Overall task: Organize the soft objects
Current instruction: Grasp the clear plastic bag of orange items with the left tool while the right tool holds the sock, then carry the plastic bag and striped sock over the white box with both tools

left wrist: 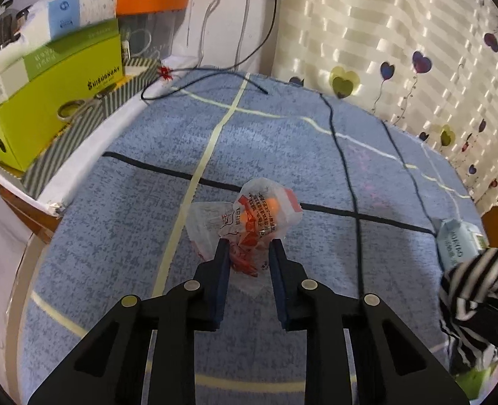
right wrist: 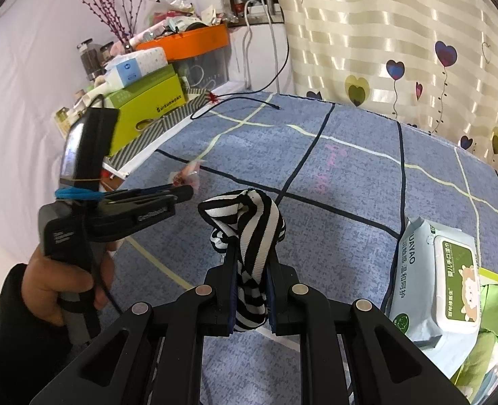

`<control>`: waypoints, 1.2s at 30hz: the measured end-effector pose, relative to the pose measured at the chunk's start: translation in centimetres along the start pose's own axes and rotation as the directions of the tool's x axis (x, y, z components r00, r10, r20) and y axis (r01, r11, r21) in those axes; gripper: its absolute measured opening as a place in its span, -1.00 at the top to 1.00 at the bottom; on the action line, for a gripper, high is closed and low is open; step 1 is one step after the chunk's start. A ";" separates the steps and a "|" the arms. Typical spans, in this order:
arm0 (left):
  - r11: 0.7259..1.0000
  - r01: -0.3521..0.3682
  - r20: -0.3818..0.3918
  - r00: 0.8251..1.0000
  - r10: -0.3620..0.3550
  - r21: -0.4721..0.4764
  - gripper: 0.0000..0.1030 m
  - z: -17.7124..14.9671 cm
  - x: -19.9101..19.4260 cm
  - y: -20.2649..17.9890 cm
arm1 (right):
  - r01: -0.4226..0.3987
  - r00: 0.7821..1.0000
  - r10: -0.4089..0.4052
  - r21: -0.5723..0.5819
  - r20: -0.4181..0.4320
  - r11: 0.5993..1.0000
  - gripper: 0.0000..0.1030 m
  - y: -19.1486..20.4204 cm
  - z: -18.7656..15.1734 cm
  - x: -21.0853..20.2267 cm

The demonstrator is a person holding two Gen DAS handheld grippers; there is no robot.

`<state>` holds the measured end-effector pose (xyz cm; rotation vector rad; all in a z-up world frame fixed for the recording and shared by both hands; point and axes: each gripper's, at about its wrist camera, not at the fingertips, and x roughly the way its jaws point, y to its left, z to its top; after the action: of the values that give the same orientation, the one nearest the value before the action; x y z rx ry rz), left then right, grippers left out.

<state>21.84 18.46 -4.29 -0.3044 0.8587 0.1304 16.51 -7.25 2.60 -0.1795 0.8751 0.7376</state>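
While both tongs already hold something, nothing looks sorted yet: the left tongs (left wrist: 247, 253) pinch a crumpled plastic bag (left wrist: 249, 222) just above the blue cloth (left wrist: 114, 219). The right tongs (right wrist: 250, 270) grip a striped cloth (right wrist: 252, 236) lifted off the surface, with a wipes pack (right wrist: 434, 280) lying near the edge, untouched.

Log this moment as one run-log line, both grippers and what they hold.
left gripper: shut on crumpled plastic bag | right gripper: shut on striped cloth | wet wipes pack: lying on blue mat, right side
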 end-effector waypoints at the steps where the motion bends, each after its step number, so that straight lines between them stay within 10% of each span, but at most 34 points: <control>1: 1.000 0.006 0.006 1.000 -0.006 0.000 0.54 -0.1 -0.6 -0.1 | -0.001 1.000 0.001 0.000 0.004 1.000 0.74 0.0 0.0 -0.2; 36: 0.944 0.275 0.128 0.945 -0.300 0.179 0.53 -8.7 -17.8 -14.7 | 0.083 0.974 -0.094 0.064 0.205 0.994 0.74 -3.5 -7.9 -17.1</control>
<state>7.41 1.93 7.06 -0.2634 0.6582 -0.1861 6.69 -22.00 9.92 -0.0898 0.6829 0.6354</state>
